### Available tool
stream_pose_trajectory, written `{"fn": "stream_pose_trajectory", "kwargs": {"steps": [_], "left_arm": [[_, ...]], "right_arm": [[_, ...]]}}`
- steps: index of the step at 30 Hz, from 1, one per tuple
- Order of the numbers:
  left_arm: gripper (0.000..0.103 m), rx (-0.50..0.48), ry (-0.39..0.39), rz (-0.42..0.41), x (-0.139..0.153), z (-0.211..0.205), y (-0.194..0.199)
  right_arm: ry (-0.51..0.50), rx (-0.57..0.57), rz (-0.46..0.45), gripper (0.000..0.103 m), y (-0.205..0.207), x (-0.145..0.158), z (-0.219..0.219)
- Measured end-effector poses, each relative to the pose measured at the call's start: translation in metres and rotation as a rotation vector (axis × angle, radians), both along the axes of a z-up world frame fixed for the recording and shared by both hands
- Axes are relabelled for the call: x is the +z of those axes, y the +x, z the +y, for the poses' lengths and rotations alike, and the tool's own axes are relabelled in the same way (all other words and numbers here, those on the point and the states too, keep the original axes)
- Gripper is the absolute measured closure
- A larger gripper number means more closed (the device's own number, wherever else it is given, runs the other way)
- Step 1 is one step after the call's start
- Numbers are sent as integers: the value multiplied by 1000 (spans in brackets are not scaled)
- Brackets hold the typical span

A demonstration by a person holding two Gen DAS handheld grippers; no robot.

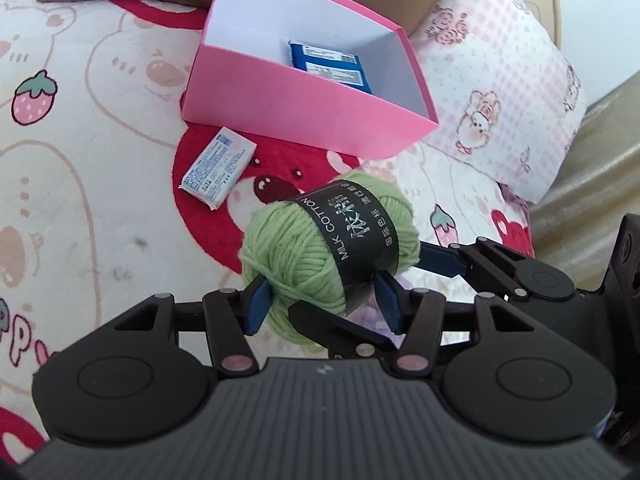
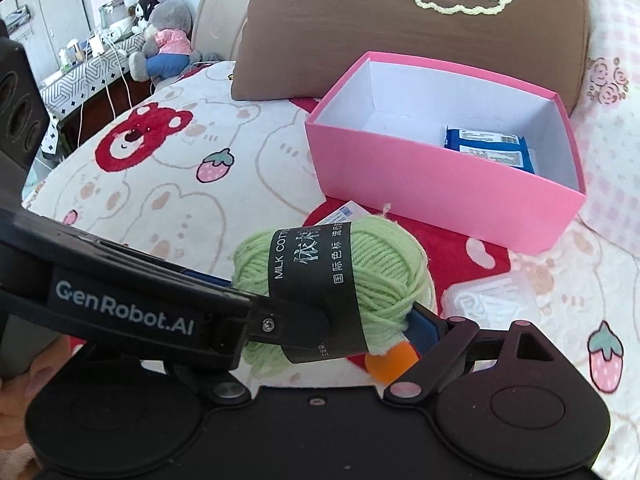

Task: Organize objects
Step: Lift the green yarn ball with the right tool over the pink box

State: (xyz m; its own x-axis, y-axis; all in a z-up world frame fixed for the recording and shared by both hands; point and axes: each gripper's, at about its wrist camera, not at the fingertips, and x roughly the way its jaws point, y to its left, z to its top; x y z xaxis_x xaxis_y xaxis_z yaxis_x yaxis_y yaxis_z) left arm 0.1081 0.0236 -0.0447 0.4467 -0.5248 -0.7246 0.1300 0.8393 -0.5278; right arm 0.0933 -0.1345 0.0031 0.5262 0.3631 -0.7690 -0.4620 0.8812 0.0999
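A green yarn ball (image 1: 320, 248) with a black label is held above the bed blanket; it also shows in the right wrist view (image 2: 340, 280). My left gripper (image 1: 324, 304) has its blue pads on both sides of the ball. My right gripper (image 2: 328, 320) also touches the ball; its blue finger (image 1: 440, 260) reaches in from the right in the left wrist view. The open pink box (image 1: 304, 112) lies beyond, with a blue packet (image 1: 332, 66) inside; the box (image 2: 440, 192) and packet (image 2: 488, 148) show in the right wrist view too.
A white packet (image 1: 218, 168) lies on the blanket left of the box. A clear plastic packet (image 2: 492, 296) and an orange object (image 2: 390, 364) lie under the ball. A brown pillow (image 2: 400, 32) and a pink checked pillow (image 1: 500, 92) stand behind the box.
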Motion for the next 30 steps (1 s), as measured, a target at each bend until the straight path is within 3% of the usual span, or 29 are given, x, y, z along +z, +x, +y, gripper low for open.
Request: {"fn": "stream_pose_trajectory", "kwargs": {"steps": [18,30], "left_arm": [[48,-54,-26,-38,58,0,-7],[48,-44,-5,-120,100,-2,21]], "right_arm": [[-18,3,-64,12,-23,56,-4],[14,-4,-104,15,-2,86,-9]]}}
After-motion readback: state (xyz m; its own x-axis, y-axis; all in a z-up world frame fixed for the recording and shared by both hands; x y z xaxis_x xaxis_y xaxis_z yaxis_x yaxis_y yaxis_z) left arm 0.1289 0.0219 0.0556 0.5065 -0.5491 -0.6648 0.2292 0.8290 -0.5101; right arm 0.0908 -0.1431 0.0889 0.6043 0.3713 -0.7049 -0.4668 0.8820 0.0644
